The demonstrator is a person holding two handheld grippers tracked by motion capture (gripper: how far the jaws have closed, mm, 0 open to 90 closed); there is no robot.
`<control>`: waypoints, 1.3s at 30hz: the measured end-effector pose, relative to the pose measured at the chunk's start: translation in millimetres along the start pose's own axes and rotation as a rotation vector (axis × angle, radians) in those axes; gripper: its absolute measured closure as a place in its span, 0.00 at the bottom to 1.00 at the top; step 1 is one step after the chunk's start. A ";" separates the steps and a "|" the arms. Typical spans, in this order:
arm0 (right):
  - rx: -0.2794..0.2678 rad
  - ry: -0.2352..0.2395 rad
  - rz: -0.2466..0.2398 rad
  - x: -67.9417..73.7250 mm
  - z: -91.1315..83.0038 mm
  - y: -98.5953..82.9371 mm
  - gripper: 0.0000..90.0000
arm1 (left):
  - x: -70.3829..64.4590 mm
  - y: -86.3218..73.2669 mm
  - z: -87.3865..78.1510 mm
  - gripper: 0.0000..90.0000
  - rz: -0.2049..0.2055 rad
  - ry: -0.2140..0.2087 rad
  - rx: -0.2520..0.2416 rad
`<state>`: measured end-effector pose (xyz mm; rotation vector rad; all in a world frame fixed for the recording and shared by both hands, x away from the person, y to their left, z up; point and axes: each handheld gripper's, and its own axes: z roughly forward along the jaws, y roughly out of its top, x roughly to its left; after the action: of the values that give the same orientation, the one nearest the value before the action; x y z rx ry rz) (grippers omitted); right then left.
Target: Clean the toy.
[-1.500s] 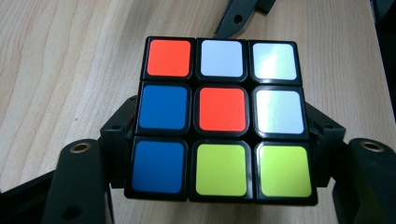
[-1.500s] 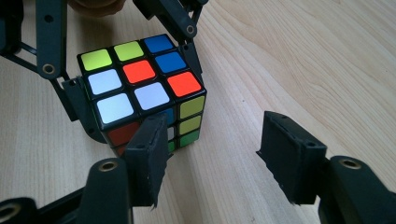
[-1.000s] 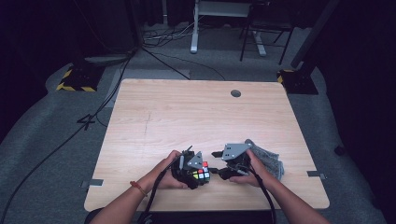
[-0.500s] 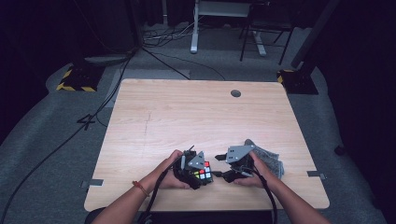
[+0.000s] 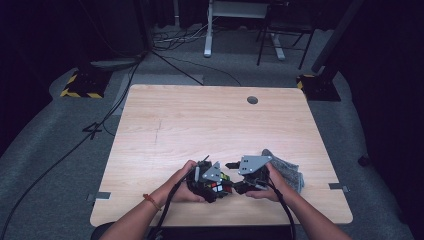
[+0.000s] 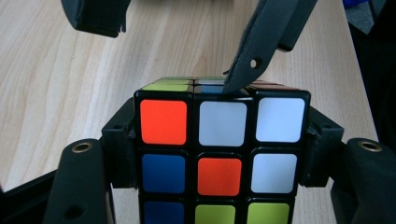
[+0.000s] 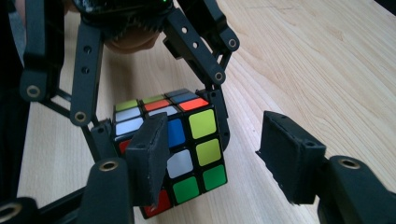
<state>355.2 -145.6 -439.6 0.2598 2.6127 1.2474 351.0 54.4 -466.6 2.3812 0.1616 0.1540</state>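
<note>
Tongs first: your left tongs are clamped on the cube, held just above the table. Your right tongs stand apart, one pad against its near face. Faces look scrambled, so turning remains. Near edge is close; open room lies ahead.

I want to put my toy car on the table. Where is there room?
Most of the table is bare, from the round hole down toward the hands. It is crowded at the near edge: left claw gripping the puzzle cube, right claw, grey cloth.
</note>
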 end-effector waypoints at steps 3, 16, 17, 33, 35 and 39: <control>-0.011 0.006 0.013 -1.5 -1.6 0.1 0.45 | -1.6 0.8 -0.1 0.37 0.008 0.005 -0.012; 0.132 -0.020 0.087 -22.1 -3.5 -40.5 0.43 | 2.3 -4.3 -7.6 0.37 -0.022 0.009 -0.100; 0.146 -0.013 0.087 -21.5 -0.6 -42.0 0.42 | 1.4 -3.9 -7.6 0.37 -0.024 0.013 -0.103; 0.060 0.038 0.079 -13.2 -1.6 -32.8 0.42 | 1.2 -9.6 2.4 0.35 -0.022 -0.024 -0.056; 0.072 0.023 0.057 -11.3 -2.0 -31.3 0.41 | 2.5 -10.0 2.6 0.35 -0.027 -0.030 -0.058; 0.074 0.023 0.066 -13.0 -4.1 -32.8 0.40 | 2.6 -10.9 1.1 0.36 -0.036 -0.018 -0.052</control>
<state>364.5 -172.4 -461.0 0.3489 2.6937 1.1825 353.0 61.9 -474.8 2.3262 0.1897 0.1182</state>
